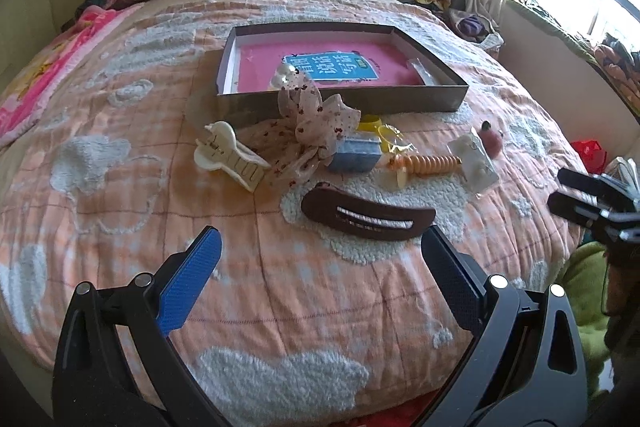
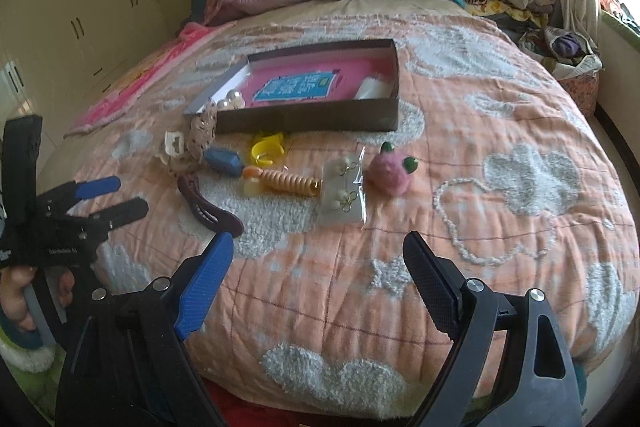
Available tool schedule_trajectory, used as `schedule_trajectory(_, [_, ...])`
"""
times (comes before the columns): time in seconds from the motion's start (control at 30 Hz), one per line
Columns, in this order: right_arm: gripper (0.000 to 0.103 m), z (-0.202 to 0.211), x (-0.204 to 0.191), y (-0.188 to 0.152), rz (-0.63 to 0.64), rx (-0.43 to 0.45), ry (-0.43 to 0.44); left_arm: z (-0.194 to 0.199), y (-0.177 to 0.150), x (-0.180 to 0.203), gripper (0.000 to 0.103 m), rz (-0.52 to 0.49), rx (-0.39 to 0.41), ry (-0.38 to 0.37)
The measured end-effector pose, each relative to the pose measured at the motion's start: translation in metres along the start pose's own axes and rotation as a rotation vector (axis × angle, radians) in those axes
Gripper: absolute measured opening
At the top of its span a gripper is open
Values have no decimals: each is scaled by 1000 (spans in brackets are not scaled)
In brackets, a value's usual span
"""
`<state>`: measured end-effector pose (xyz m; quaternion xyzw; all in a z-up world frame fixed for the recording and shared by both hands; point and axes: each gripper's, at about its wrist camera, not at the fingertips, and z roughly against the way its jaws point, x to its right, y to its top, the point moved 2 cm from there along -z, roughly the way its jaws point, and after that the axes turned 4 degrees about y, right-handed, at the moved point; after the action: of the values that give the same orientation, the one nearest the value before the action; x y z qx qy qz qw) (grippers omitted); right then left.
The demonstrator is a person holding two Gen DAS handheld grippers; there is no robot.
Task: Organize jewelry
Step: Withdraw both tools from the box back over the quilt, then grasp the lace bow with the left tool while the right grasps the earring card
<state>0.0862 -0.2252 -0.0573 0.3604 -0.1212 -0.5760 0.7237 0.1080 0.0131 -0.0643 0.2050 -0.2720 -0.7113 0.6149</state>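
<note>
Bedroom scene: a bed point(image 1: 120, 211) under a peach quilted cover with fluffy white cloud patches, rumpled bedding piled at the headboard.

The jewelry and hair bits sit in a loose cluster mid-bed, just in front of a shallow dark cardboard box point(image 1: 344, 103). The box has a pink liner with a blue label, some glossy pearl beads point(image 2: 230, 101) in one corner and a clear packet in the opposite end.

Outside it, from the left wrist view:
- a cream plastic claw clip point(image 1: 228, 157), smooth and toothed
- a sheer, spotted fabric bow point(image 1: 316, 127), floppy, leaning on the box wall
- a blue faceted block point(image 1: 354, 157) touching the bow
- a yellow plastic ring piece point(image 2: 267, 151) just behind that
- an orange ribbed spiral piece point(image 1: 428, 162)
- a clear bag with earrings on a card point(image 2: 344, 193)
- a fuzzy pink pom-pom thing point(image 2: 390, 175) with green knobs
- a long, curved dark-brown banana clip point(image 1: 366, 215), matte, nearest the cameras

The left claw point(image 1: 320, 263) is spread wide, nothing in it, hanging over the quilt just short of the brown clip. The right claw point(image 2: 320, 269) is also wide and empty, near the earring bag.
</note>
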Motion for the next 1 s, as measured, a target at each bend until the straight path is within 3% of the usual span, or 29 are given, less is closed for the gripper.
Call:
schedule_trajectory(0.07, [86, -8, 1, 0, 1, -14, 3, -5, 5, 0, 93, -2, 1, 2])
schedule_trajectory(0.23, [85, -31, 7, 6, -5, -45, 14, -17, 24, 3, 77, -30, 7, 8])
schedule_trajectory(0.4, [68, -61, 24, 14, -49, -93, 30, -31, 44, 6, 70, -42, 1, 0])
schedule_trajectory(0.57, [36, -89, 37, 18, -83, -138, 48, -50, 53, 7, 70, -23, -36, -17])
schedule_trajectory(0.63, [34, -89, 38, 19, -83, -120, 51, -55, 55, 5, 66, -11, -44, -21])
schedule_trajectory(0.67, [27, -88, 37, 19, -82, -114, 54, -58, 57, 4, 64, -5, -48, -25])
schedule_trajectory(0.77, [26, -79, 35, 17, -70, -95, 71, -68, 61, 2, 51, 3, -71, -27])
schedule_trajectory(0.83, [26, -70, 32, 17, -49, -75, 72, -76, 63, 2, 33, 4, -89, -47])
schedule_trajectory(1.0, [26, -46, 29, 22, -52, -33, 86, -80, 69, 3, 7, -6, -82, -59])
